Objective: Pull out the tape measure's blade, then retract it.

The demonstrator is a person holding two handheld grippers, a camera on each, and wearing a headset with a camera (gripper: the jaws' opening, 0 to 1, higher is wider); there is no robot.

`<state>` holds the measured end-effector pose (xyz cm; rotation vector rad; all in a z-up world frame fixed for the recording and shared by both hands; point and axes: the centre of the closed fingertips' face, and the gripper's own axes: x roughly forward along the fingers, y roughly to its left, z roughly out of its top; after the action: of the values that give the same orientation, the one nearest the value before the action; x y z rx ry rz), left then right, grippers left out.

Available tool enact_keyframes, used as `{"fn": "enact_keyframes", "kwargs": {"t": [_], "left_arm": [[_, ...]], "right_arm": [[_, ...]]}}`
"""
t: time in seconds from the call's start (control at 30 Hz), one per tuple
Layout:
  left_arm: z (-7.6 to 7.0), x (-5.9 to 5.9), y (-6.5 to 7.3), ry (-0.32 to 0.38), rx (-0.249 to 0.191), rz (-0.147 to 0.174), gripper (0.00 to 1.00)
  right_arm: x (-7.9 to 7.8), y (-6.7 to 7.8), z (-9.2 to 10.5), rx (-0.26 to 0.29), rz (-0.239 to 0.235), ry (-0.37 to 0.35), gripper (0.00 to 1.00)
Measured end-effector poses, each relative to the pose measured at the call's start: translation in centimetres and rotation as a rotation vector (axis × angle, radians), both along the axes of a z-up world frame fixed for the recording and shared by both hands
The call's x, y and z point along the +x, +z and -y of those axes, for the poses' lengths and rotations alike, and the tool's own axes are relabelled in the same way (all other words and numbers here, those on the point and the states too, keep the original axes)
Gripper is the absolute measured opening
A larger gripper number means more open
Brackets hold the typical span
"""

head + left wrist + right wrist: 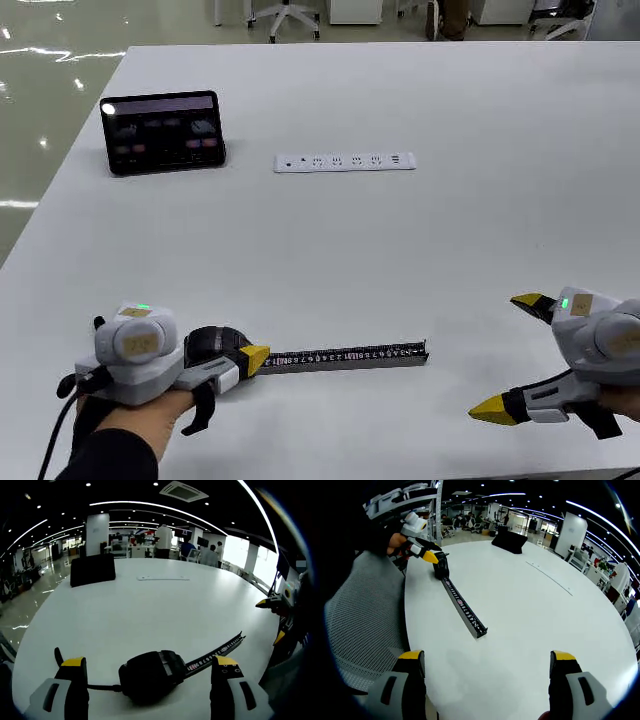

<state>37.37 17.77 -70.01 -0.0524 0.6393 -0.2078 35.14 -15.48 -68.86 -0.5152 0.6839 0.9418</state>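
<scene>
Left gripper (150,661) spread astride the tape measure (215,345), my right gripper (508,354) spread clear of the blade (345,355) tip; blade out, retraction not yet done.

I see a white bench (470,240) with a dark tablet (162,131) propped up near its far left corner, screen lit. A white power strip (345,161) lies flat to the tablet's right, apart from it. Beyond the far edge I make out a glossy floor (40,90) and the wheeled base (287,18) of a chair. In the right gripper view, a grey mesh chair (360,615) sits beside the bench.
</scene>
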Motion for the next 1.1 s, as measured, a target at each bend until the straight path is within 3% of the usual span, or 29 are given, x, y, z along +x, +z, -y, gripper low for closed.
{"fn": "enact_keyframes", "kwargs": {"t": [0.13, 0.23, 0.33, 0.53, 0.63, 0.77, 0.9, 1.0, 1.1], "left_arm": [[-0.2, 0.0, -0.4, 0.006, 0.010, -0.009, 0.89], [-0.6, 0.1, -0.4, 0.039, -0.026, 0.007, 0.83], [-0.6, -0.2, -1.2, 0.034, -0.017, -0.021, 0.78], [0.4, 0.0, -1.3, 0.024, -0.053, -0.031, 0.60], [0.4, 0.1, -1.6, 0.022, -0.032, -0.038, 0.59], [0.2, 0.4, -1.8, 0.050, -0.064, -0.061, 0.59], [0.5, 0.3, -2.0, 0.038, -0.024, -0.058, 0.60], [0.5, 0.3, -2.2, 0.024, 0.008, -0.061, 0.60], [0.6, 0.2, -2.2, 0.014, 0.033, -0.059, 0.59]], "right_arm": [[0.7, 0.2, -0.9, -0.013, 0.005, 0.036, 0.99], [0.9, 0.1, -1.7, -0.027, 0.011, 0.076, 0.96], [1.3, -0.6, -2.4, -0.048, -0.005, 0.127, 0.93], [1.8, -2.0, -3.9, -0.078, -0.037, 0.176, 0.86], [1.6, -2.9, -4.6, -0.097, -0.072, 0.212, 0.85], [1.6, -3.8, -5.4, -0.131, -0.093, 0.272, 0.77], [1.7, -4.4, -6.0, -0.131, -0.107, 0.310, 0.67], [1.7, -5.3, -6.0, -0.184, -0.090, 0.383, 0.54], [1.5, -5.9, -6.6, -0.183, -0.116, 0.419, 0.47]]}}
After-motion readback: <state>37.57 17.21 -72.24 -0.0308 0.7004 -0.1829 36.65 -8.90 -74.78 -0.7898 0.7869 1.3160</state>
